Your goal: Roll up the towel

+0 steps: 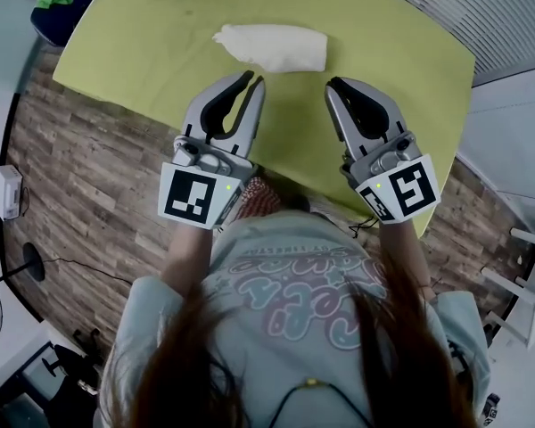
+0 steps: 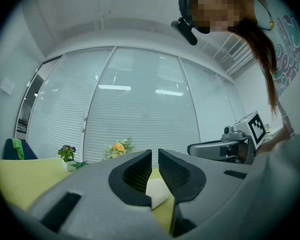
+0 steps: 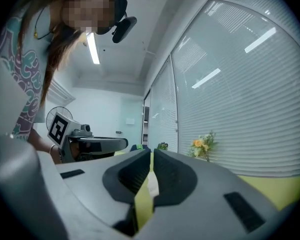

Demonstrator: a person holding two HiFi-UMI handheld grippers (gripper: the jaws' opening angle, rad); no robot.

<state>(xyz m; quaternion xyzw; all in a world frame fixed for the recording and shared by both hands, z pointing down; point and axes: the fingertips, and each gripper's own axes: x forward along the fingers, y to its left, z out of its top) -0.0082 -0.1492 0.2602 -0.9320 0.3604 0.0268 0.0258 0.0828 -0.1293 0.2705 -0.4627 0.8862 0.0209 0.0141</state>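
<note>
On the green table [image 1: 125, 52]: towel [image 1: 272, 47] lies as a closed roll.
Progress: rolling looks finished; I judge nothing is left.
Towel to tongs: apart, a little ahead of both tips.
Left gripper [image 1: 254, 80]: clenched, holds nothing.
Right gripper [image 1: 334, 86]: clenched, holds nothing.

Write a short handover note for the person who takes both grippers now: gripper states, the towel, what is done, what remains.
Left gripper: shut, empty, held over the near side of the green table.
Right gripper: shut, empty, beside it.
White towel: lies rolled on the table beyond both grippers, touched by neither.
Done: the roll looks finished.
Left: probably nothing; perhaps check that the roll holds.
</note>
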